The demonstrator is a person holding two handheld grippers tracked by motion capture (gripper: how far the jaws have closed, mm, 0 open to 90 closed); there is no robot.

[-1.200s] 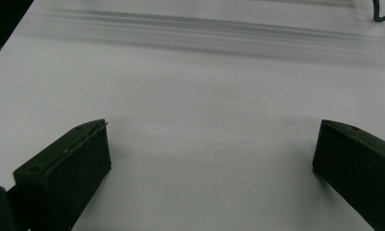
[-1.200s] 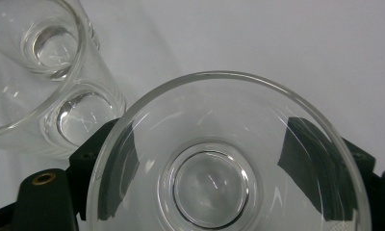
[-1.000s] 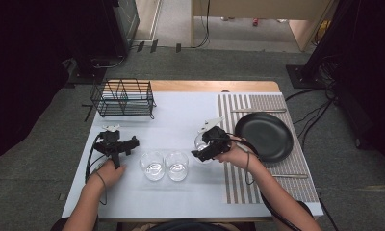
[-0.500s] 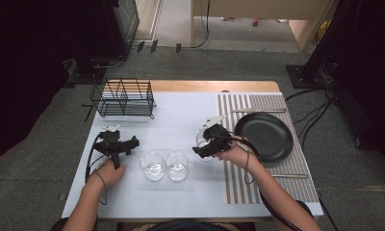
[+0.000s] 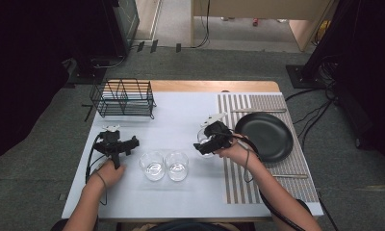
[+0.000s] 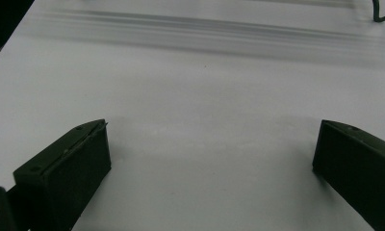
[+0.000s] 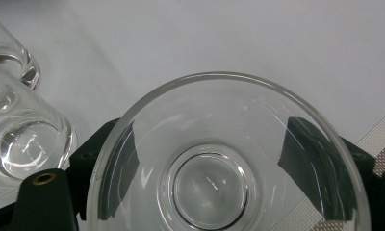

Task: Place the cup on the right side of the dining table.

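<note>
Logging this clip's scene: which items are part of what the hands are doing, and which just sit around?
In play:
right tongs, jaws around a glass bowl
two glasses beside it
left tongs, open over bare table

Lying about:
wire rack
black plate
striped mat

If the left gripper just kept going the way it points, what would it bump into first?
Probably nothing soon: the left gripper, jaws open, faces bare white table. Far ahead lies a blurred striped band, likely the placemat, though depth is unclear.

Black wire rack (image 5: 123, 97): stands on the white bench (image 5: 181, 120), beyond the left claw (image 5: 133, 142). Round black plate (image 5: 264, 136): lies on a grey striped placemat (image 5: 238, 178), right of the right claw (image 5: 204, 147).
</note>
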